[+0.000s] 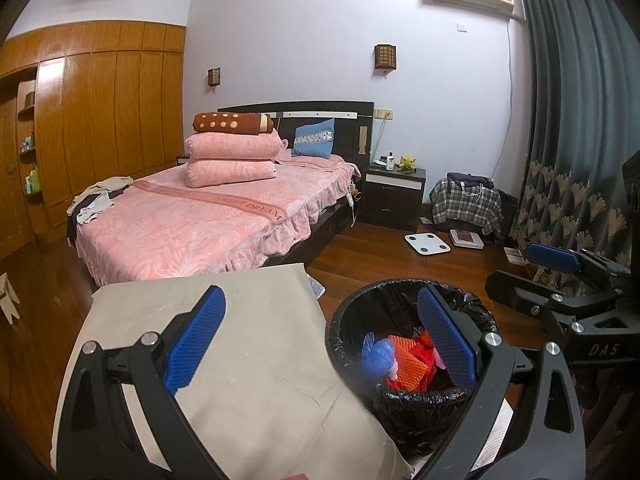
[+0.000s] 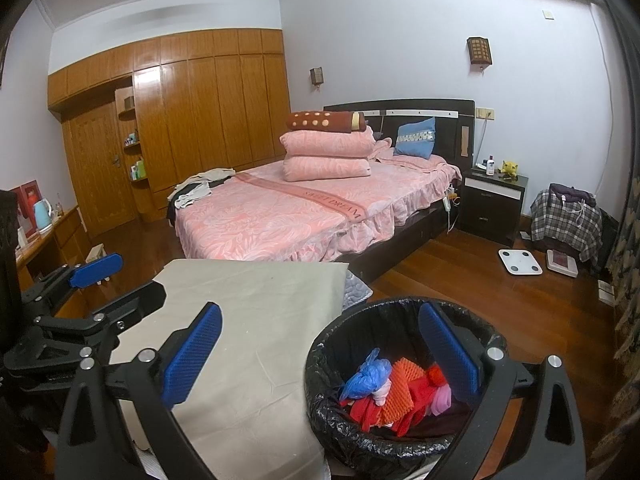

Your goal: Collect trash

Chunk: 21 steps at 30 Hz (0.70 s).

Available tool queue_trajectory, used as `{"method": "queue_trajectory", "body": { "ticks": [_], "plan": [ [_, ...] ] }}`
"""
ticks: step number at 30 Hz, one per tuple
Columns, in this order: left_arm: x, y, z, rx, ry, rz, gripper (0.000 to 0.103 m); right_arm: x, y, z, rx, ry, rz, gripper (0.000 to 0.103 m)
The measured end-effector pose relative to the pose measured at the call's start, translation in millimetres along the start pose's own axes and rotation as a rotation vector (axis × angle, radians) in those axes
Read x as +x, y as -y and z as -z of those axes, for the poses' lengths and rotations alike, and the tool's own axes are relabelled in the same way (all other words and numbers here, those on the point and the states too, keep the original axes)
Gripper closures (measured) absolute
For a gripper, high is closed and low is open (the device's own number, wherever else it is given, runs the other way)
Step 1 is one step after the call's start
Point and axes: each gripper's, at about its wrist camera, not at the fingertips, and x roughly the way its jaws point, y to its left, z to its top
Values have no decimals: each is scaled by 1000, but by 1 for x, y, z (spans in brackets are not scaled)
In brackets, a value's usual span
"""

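Both grippers hovering wide open and empty above table and bin.

The left gripper (image 1: 320, 340) and right gripper (image 2: 320, 352) are gripping nothing, jaws spread. The bin (image 2: 404, 452), black-lined, is holding the trash (image 2: 396, 394): blue, orange, red and pink scraps. Risk: a finger may be snagging the liner, tipping the bin. The table (image 2: 248, 304) is carrying no visible trash; the bed (image 2: 280, 216) is lying beyond.

Trash (image 2: 394, 394) in bin (image 2: 400, 448); bin right of cloth-covered table (image 2: 260, 320); bed (image 2: 304, 216) behind both.

A pink-covered bed (image 2: 320, 208) stands on wood floor (image 2: 460, 280) beside a wooden wardrobe (image 2: 208, 112).
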Motion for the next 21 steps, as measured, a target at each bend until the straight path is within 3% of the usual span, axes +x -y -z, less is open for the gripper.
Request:
{"method": "queue_trajectory", "body": {
  "ticks": [21],
  "plan": [
    [1,0,4,-1,-3,-1,9,-2,-9,11,6,-10,3,6]
  ]
}}
